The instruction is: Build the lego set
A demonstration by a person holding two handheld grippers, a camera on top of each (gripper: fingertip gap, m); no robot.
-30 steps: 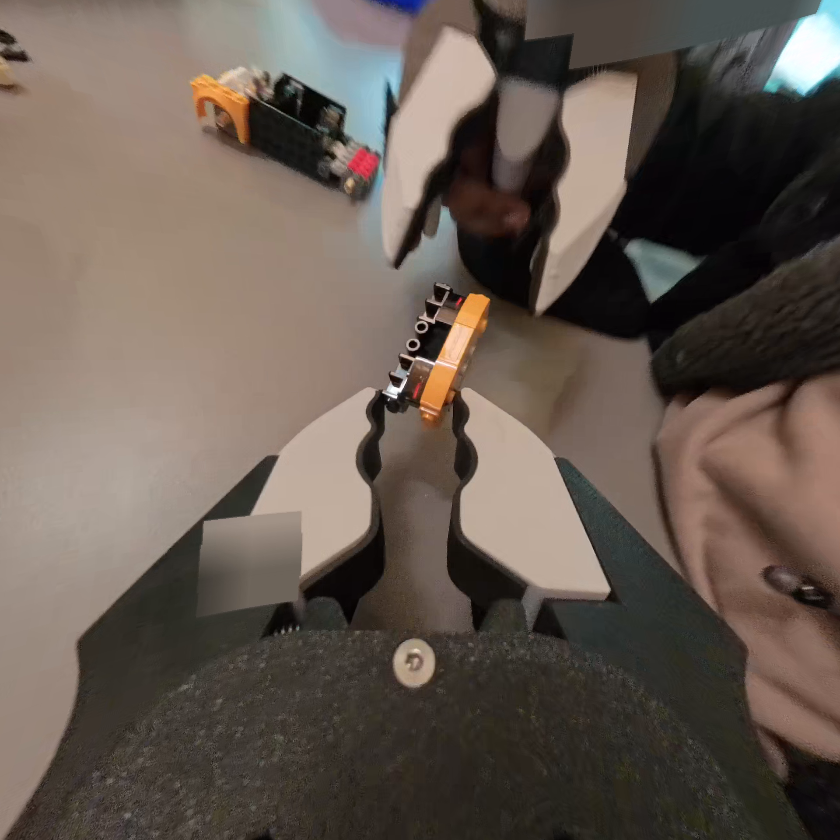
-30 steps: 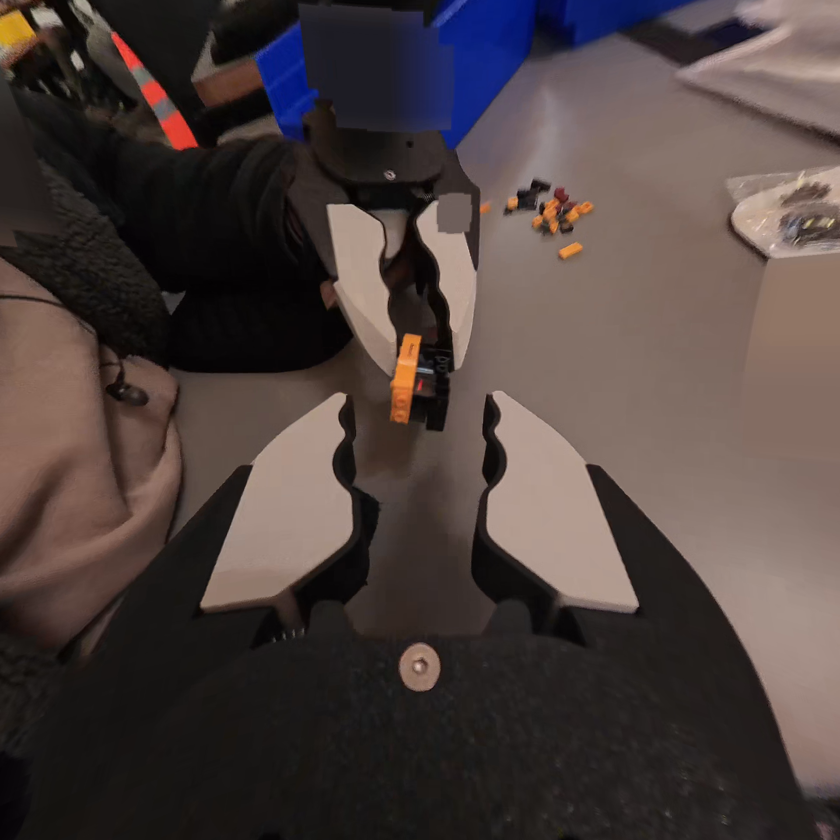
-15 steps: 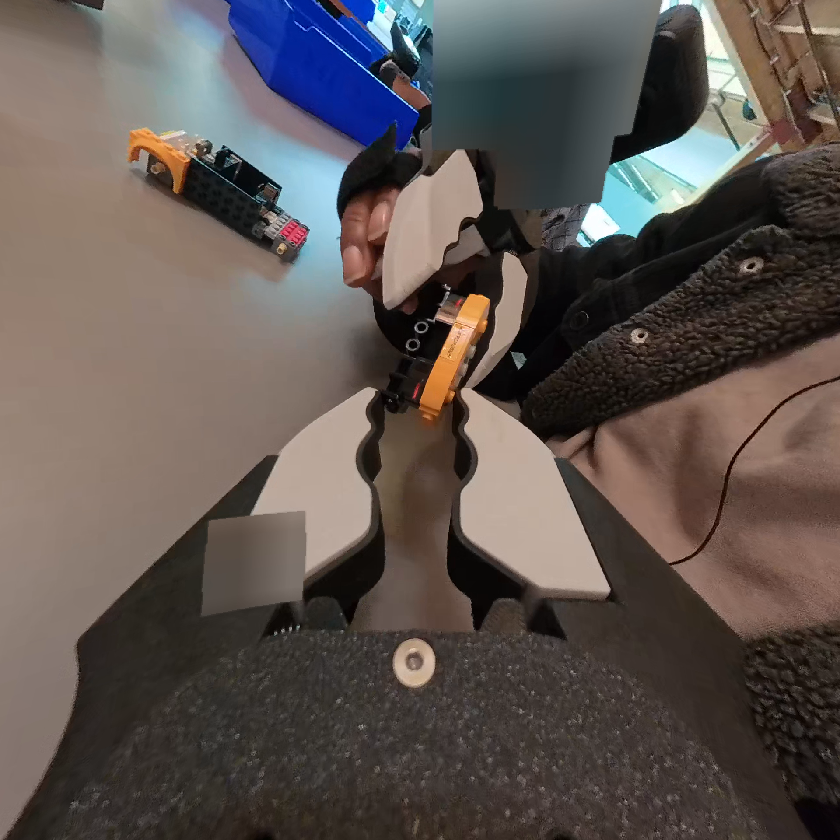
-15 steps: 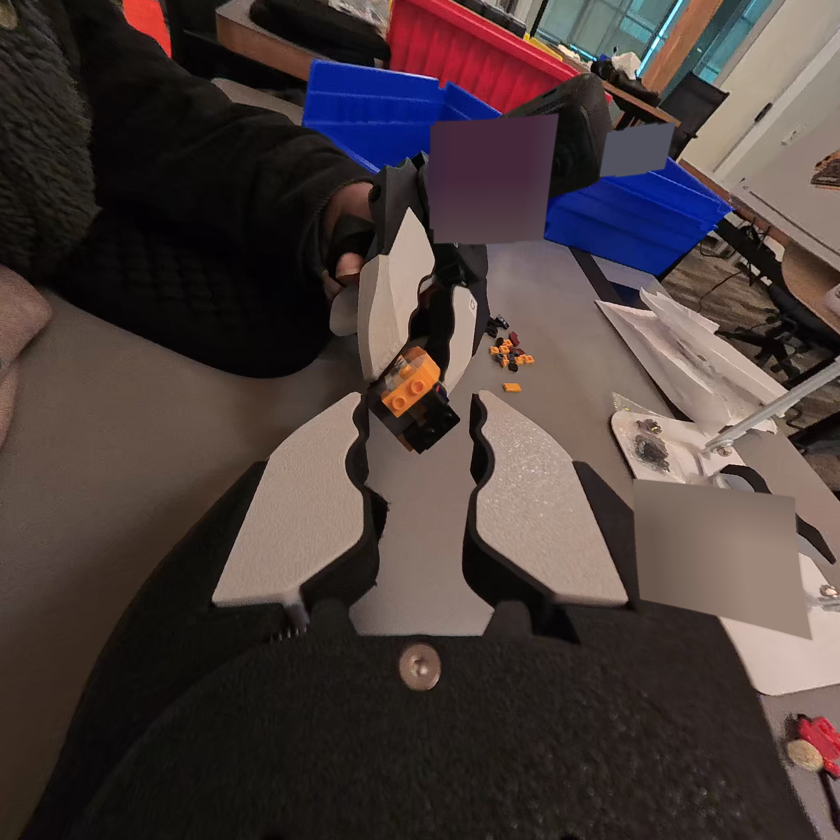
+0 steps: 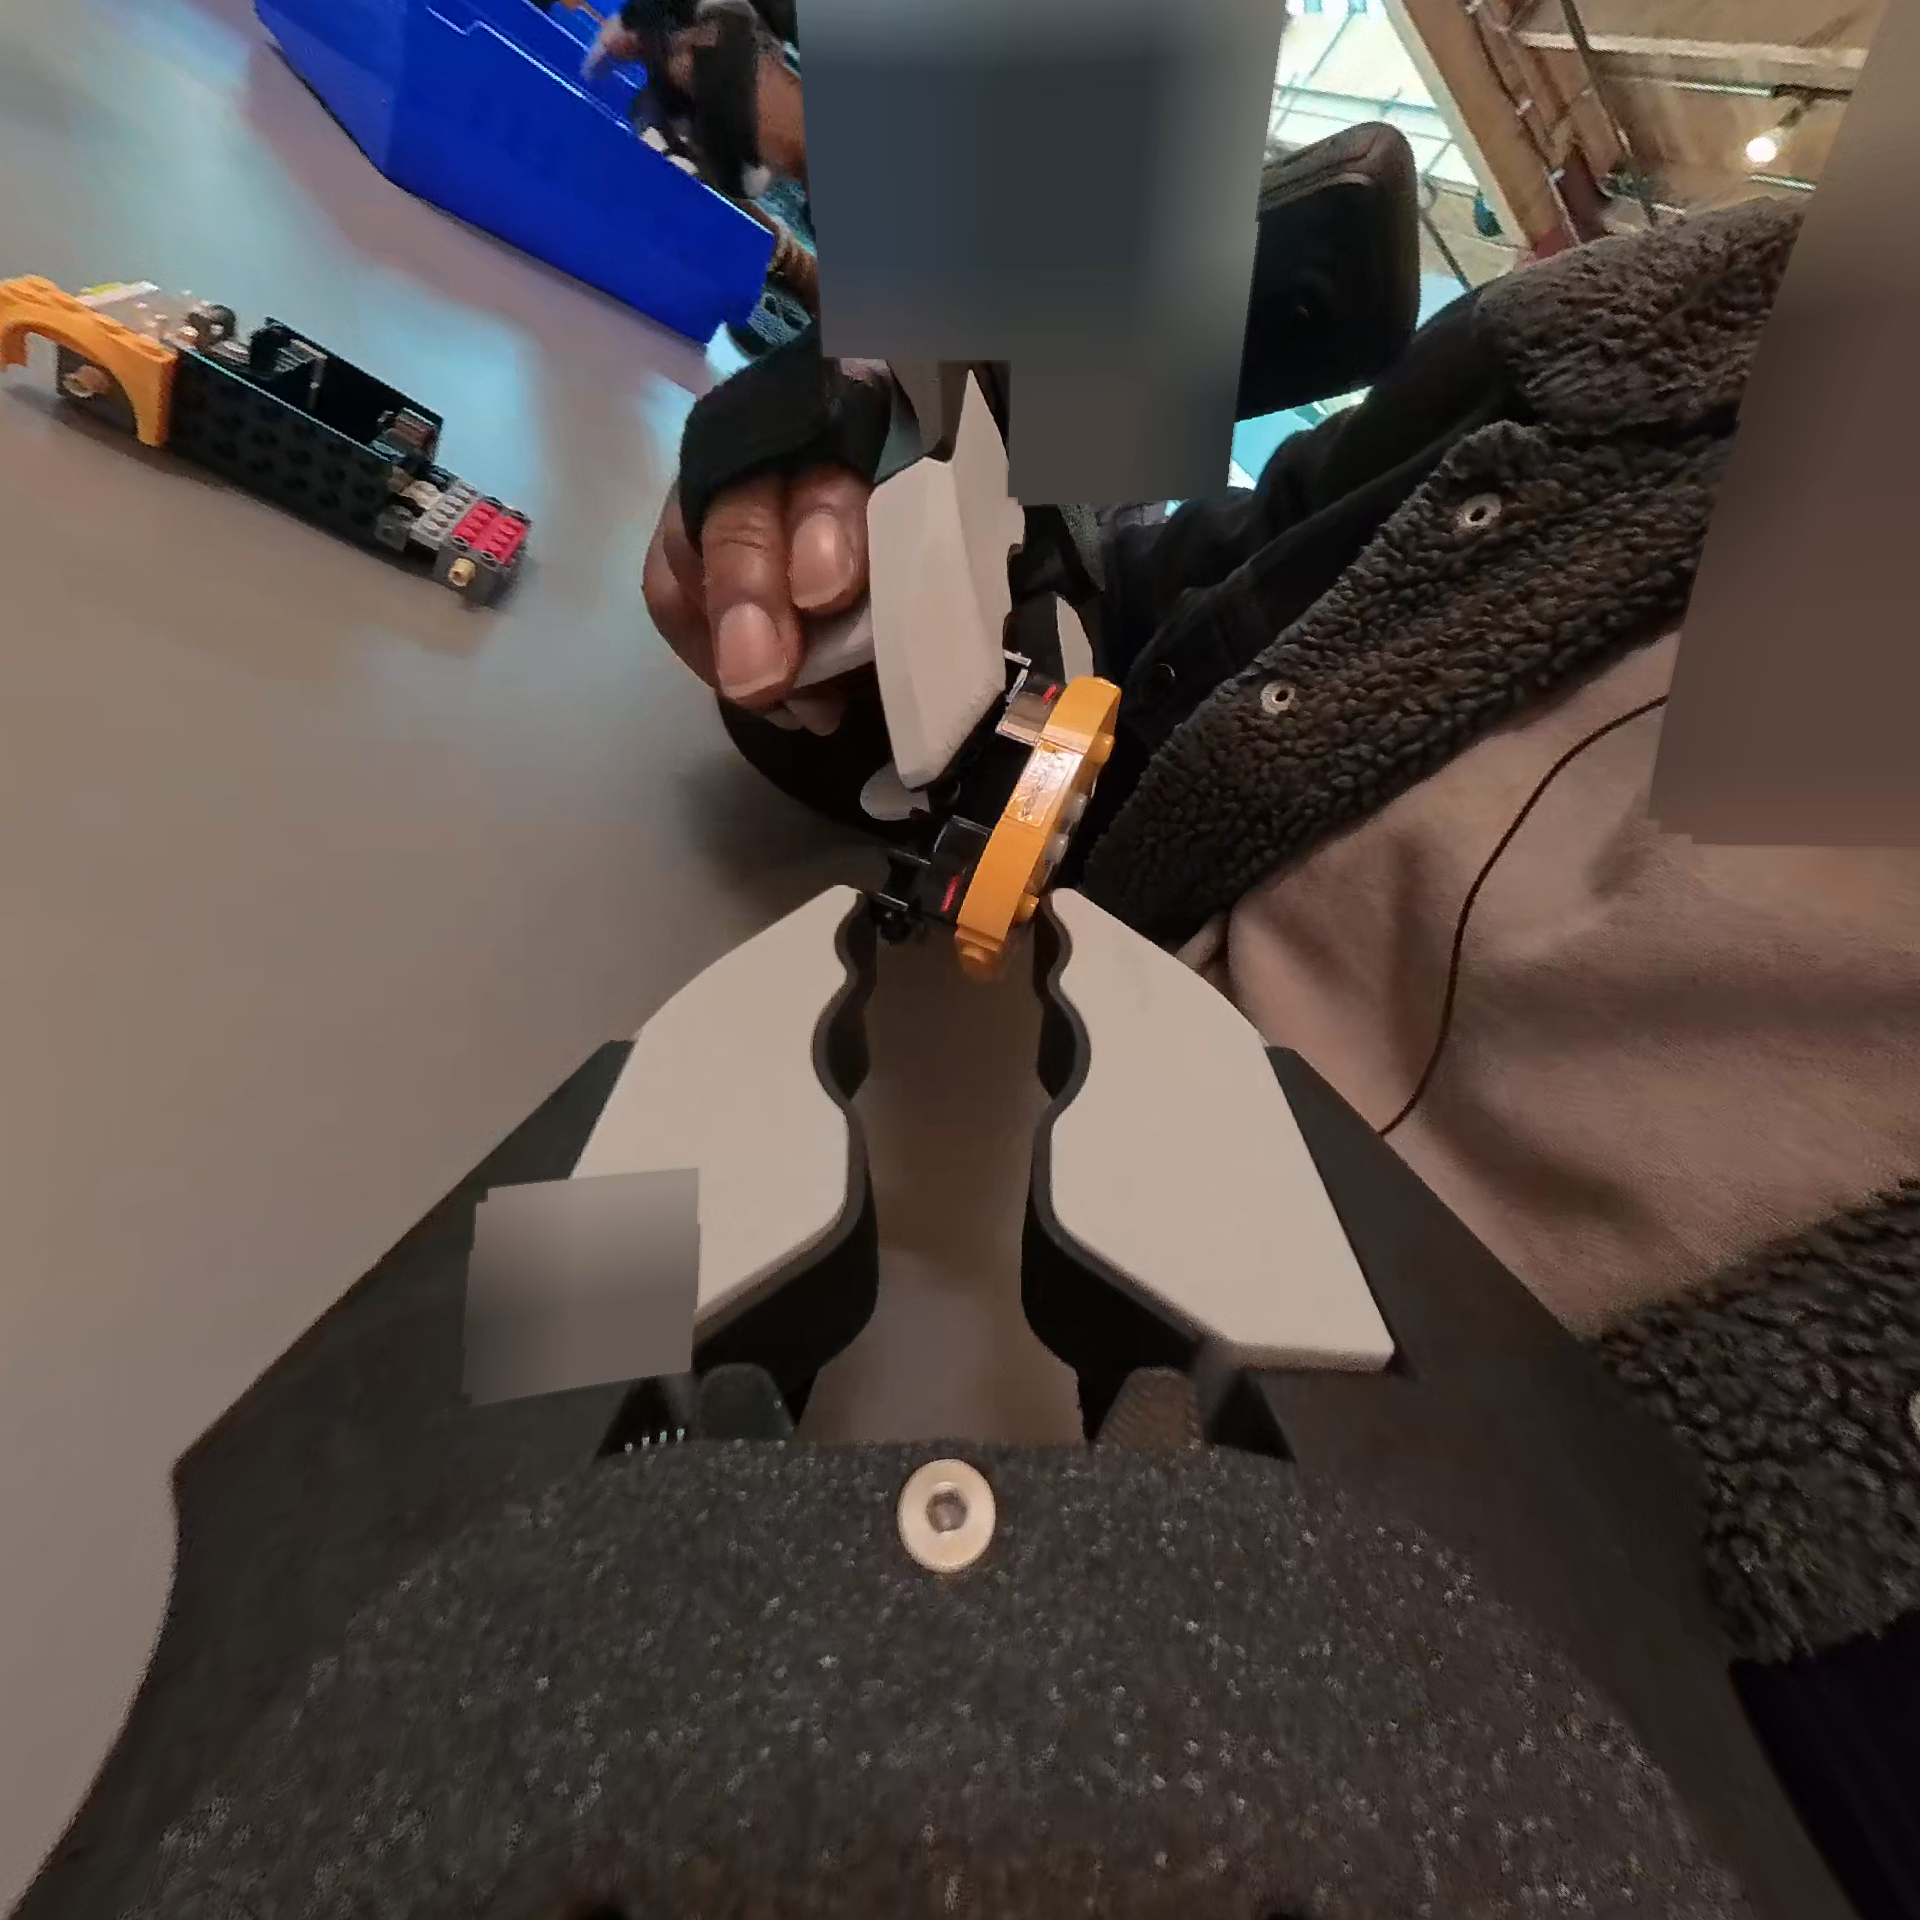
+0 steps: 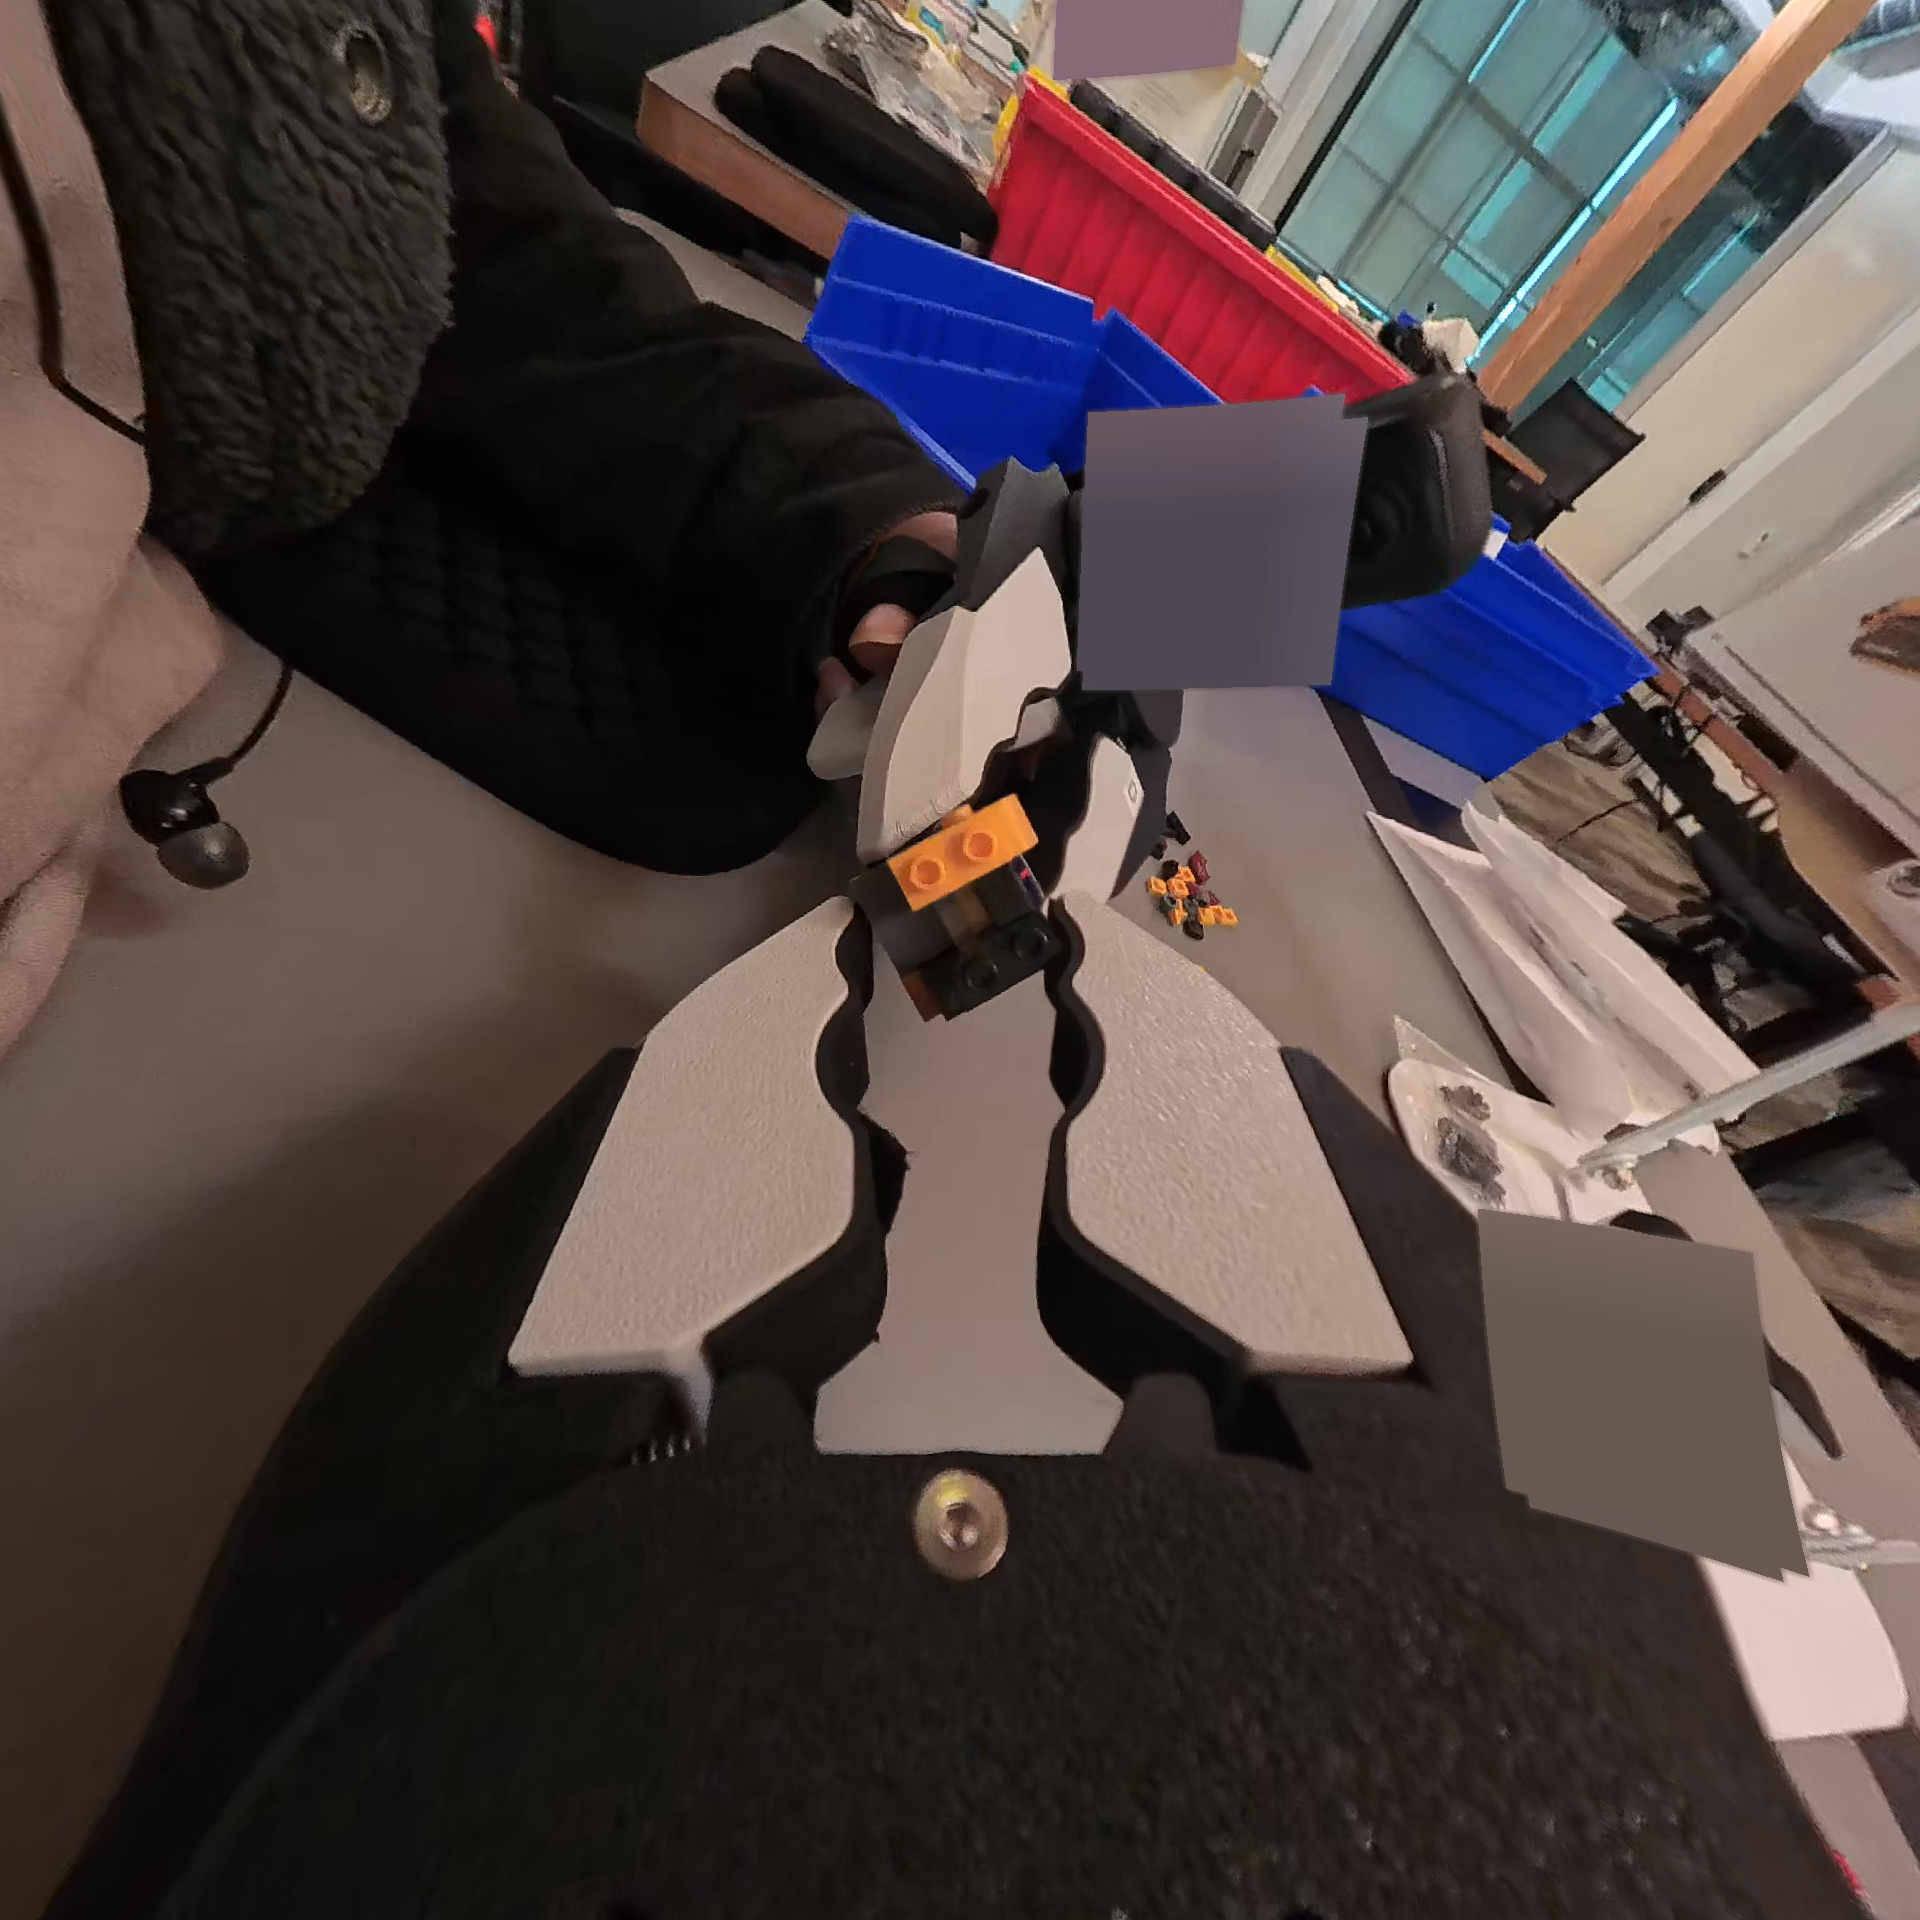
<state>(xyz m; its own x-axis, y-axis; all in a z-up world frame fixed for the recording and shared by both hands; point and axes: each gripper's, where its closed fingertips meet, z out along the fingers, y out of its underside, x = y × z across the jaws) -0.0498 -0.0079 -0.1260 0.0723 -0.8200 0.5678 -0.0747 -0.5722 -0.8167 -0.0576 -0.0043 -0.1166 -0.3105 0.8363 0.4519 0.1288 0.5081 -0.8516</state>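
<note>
A small Lego sub-assembly, an orange plate on black bricks, (image 5: 1023,821) hangs in the air above the grey table (image 5: 312,831). My left gripper (image 5: 951,909) is shut on its near end. My right gripper (image 6: 956,920) is closed on the black bricks at the other end of the same sub-assembly (image 6: 966,862). The two grippers face each other tip to tip. One of the right gripper's fingers (image 5: 935,623) shows in the left wrist view, with a hand behind it. One of the left gripper's fingers (image 6: 935,727) shows in the right wrist view.
A larger black and orange Lego chassis (image 5: 260,436) lies on the table at far left. Blue bins (image 6: 966,343) and a red bin (image 6: 1164,249) stand behind. A pile of loose small bricks (image 6: 1190,899) and plastic bags (image 6: 1465,1132) lie to the right. The person's jacket (image 5: 1455,623) is close by. My left and right fingertips are right by each other.
My right gripper has come up to the sub-assembly and closed its fingers around the far end. Both grippers have tilted up from the table. My left gripper has kept its hold.
</note>
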